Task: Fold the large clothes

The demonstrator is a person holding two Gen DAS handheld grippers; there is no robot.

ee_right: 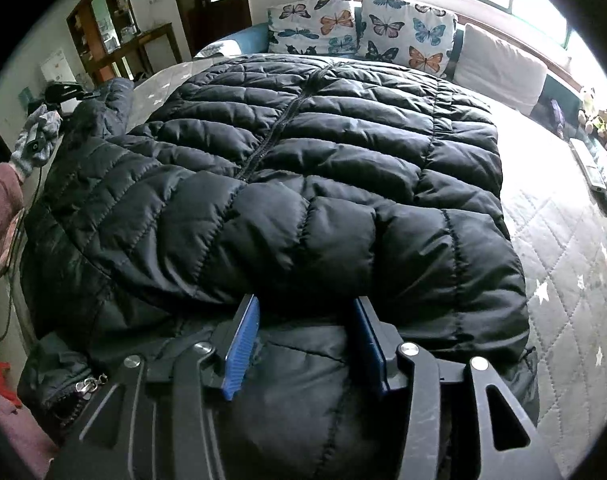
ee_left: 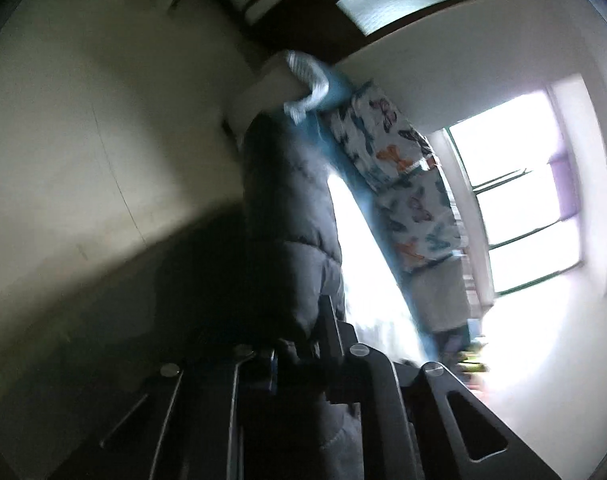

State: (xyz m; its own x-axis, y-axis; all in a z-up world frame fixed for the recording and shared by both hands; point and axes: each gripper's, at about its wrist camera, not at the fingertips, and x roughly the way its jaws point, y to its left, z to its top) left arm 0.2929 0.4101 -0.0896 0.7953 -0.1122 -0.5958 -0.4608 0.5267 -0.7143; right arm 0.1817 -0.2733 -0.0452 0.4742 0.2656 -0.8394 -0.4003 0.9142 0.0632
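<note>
On quilted white bed [ee_right: 563, 240], black puffer jacket [ee_right: 303, 184]: left gripper [ee_left: 303, 344] clamps sleeve; right gripper [ee_right: 303, 340] fingers apart, resting on collar. Slick sleeve may slip.

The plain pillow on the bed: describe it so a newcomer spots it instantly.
Start at the bed with the black puffer jacket. Along the window side stand three cushions. The plain pillow is rightmost, off-white, unlike the two butterfly-print cushions.

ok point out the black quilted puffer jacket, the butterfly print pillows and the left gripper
black quilted puffer jacket [ee_right: 303, 168]: right wrist view, chest panel beside the zip
butterfly print pillows [ee_right: 409, 34]: right wrist view, right pillow's face
left gripper [ee_right: 77, 92]: right wrist view, fingertips at the sleeve
</note>
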